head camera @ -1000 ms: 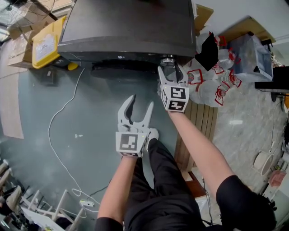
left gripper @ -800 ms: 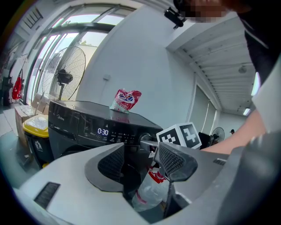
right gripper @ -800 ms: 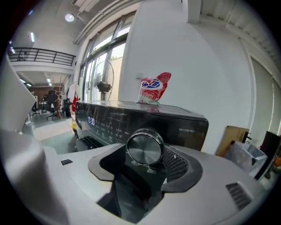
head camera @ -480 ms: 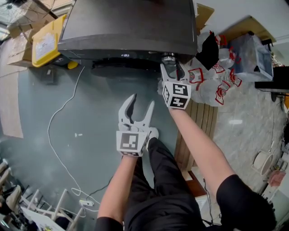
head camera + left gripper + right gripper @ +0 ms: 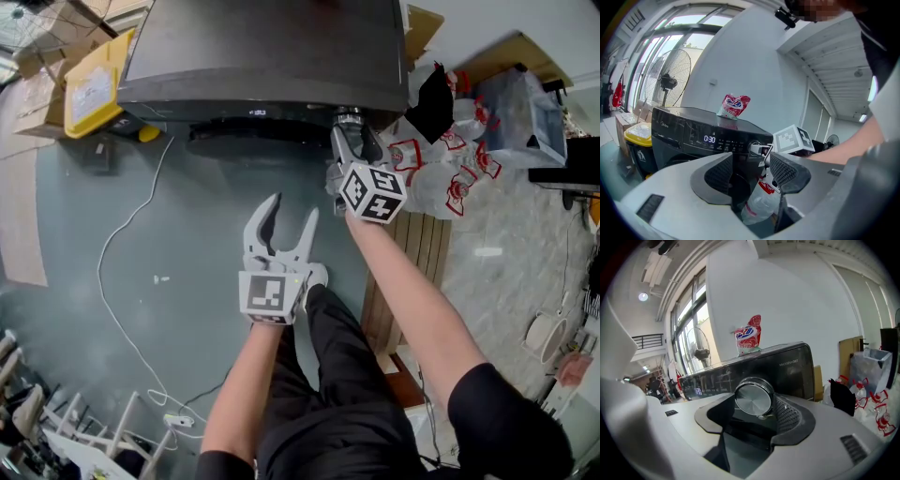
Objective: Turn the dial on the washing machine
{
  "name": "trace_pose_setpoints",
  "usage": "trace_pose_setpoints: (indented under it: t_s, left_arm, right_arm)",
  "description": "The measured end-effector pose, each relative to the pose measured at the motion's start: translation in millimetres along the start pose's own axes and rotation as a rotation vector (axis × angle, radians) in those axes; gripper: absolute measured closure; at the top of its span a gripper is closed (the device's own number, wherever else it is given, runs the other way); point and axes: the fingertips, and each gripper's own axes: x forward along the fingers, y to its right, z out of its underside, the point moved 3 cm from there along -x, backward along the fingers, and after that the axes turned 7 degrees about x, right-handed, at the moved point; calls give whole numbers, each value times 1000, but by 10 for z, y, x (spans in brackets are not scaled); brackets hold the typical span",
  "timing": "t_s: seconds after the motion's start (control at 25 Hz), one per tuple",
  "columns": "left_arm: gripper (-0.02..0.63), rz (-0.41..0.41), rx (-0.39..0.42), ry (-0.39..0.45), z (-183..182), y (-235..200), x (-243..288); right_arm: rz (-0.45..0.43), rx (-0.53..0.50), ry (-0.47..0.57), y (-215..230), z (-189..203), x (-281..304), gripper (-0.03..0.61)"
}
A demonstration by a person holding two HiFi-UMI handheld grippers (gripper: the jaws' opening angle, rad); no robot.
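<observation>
The dark washing machine (image 5: 272, 56) stands at the top of the head view. Its round silver dial (image 5: 349, 116) sits at the right end of the front panel. My right gripper (image 5: 352, 139) is shut on the dial, and its marker cube (image 5: 373, 192) is rolled to one side. In the right gripper view the dial (image 5: 752, 398) fills the space between the two jaws of the right gripper (image 5: 752, 412). My left gripper (image 5: 281, 217) hangs open over the floor, short of the machine and touching nothing. In the left gripper view the left gripper (image 5: 749, 172) frames the lit display (image 5: 709, 138) and the dial (image 5: 757, 149).
A yellow bin (image 5: 94, 89) stands left of the machine. A white cable (image 5: 122, 253) runs over the floor. Several plastic bottles with red labels (image 5: 441, 178) and a wooden pallet (image 5: 412, 253) lie to the right. A red and white pouch (image 5: 733, 105) rests on the machine's top.
My right gripper has twisted on the dial, so its marker cube has rolled round. The panel display has lit up. The left gripper has barely moved.
</observation>
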Motion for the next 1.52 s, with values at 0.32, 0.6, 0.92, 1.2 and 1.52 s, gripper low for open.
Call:
trace_pose_setpoints:
  t_s: [0.32, 0.6, 0.92, 1.2, 1.52]
  left_arm:
    - [390, -6, 0, -5, 35, -7, -6]
    - [390, -8, 5, 0, 26, -8, -9]
    - [390, -9, -4, 1, 28, -25, -3]
    - [390, -8, -3, -2, 32, -43, 12]
    - [390, 4, 11, -3, 37, -13, 33]
  right_arm:
    - [-17, -107, 12, -55, -12, -18, 331]
    - [26, -327, -1, -131, -8, -14, 327]
    - [69, -390, -26, -89, -14, 28, 328]
    - [44, -264, -12, -60, -11, 16, 328]
    - [3, -129, 10, -32, -13, 12, 328]
